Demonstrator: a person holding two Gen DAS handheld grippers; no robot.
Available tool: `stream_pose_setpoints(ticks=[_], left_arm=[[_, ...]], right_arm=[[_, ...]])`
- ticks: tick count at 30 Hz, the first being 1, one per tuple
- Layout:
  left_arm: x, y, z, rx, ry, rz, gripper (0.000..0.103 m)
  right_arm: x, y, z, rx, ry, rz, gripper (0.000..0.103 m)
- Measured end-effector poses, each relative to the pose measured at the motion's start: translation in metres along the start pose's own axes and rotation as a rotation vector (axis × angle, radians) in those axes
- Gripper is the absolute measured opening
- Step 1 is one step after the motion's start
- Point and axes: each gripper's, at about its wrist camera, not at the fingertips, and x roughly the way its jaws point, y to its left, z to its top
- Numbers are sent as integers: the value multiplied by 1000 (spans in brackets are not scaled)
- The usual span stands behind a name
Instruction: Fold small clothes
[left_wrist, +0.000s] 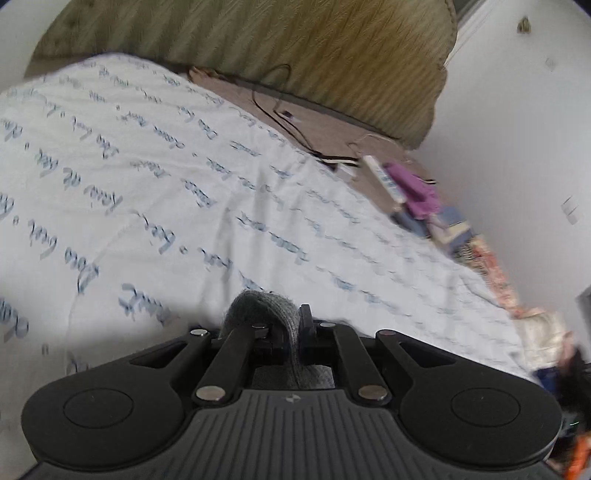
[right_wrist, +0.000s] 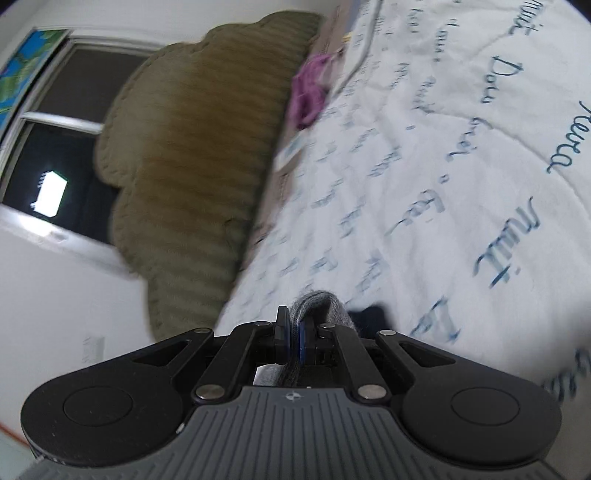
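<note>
Grey knitted cloth (left_wrist: 258, 310) is pinched in both tools: the left tool (left_wrist: 291, 332) is clenched on one part of it, with a fold of the fabric bulging up over the left finger, and the right tool (right_wrist: 294, 334) is clenched on another part (right_wrist: 321, 302), the cloth passing between its blue-padded fingers (right_wrist: 302, 339). In both views the cloth is held above the bed, not lying flat on it. The bed has a white cover (left_wrist: 147, 184) printed with blue handwritten script; in the right wrist view single words can be read, such as "nuit" (right_wrist: 513, 243) and "Doux" (right_wrist: 498, 83), the rest is too blurred. Behind the bed stands an olive ribbed headboard (left_wrist: 295, 55). Along the edge of the bed lie a purple thing (left_wrist: 413, 188) and a black cable (left_wrist: 280, 114). The right wrist view shows a dark window (right_wrist: 55, 155)
</note>
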Motion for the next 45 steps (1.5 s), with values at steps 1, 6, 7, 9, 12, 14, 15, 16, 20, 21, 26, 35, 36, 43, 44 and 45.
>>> stream_pose_setpoints(ticks=[1, 6, 7, 9, 12, 14, 15, 16, 20, 21, 26, 35, 36, 43, 44, 45], left_arm=[[14, -1, -4, 38, 38, 55, 6], [11, 12, -21, 39, 100, 6, 12], [-1, 16, -20, 38, 72, -34, 18], [-17, 19, -16, 41, 45, -88, 37], [-26, 17, -12, 44, 74, -111, 60], [-21, 18, -15, 15, 102, -113, 60], [-16, 17, -16, 10, 115, -102, 60], [-11, 17, -20, 7, 121, -81, 60], [6, 14, -28, 30, 141, -17, 58], [8, 11, -28, 48, 141, -6, 54], [18, -6, -23, 113, 175, 17, 8], [38, 27, 2, -190, 85, -10, 7], [43, 36, 2, -257, 109, -30, 8], [4, 39, -11, -151, 50, -36, 33], [-7, 39, -12, -116, 17, -25, 45], [-16, 39, -12, -77, -5, -12, 50]], right_arm=[[8, -5, -1, 7, 3, -50, 16], [0, -10, -9, 45, -6, 27, 58], [-11, -6, -10, 25, -45, 69, 74], [-23, 5, -7, -28, -56, 74, 77], [-22, 13, -6, -48, 19, 54, 76], [-16, 17, -9, -50, 58, 8, 76], [-11, 18, -12, -51, 79, -13, 76], [-7, 19, -15, -57, 96, -43, 76], [-4, 20, -22, -69, 106, -78, 57], [-3, 22, -22, -78, 103, -81, 51], [15, 30, -19, -119, 181, -153, 26], [18, 6, -8, 138, -46, -44, 39], [20, -1, -8, 179, -61, -41, 50], [-3, 5, -21, 79, -12, -32, 57], [-14, 9, -25, 37, -13, -33, 60], [-25, 11, -29, -4, -14, -39, 61]])
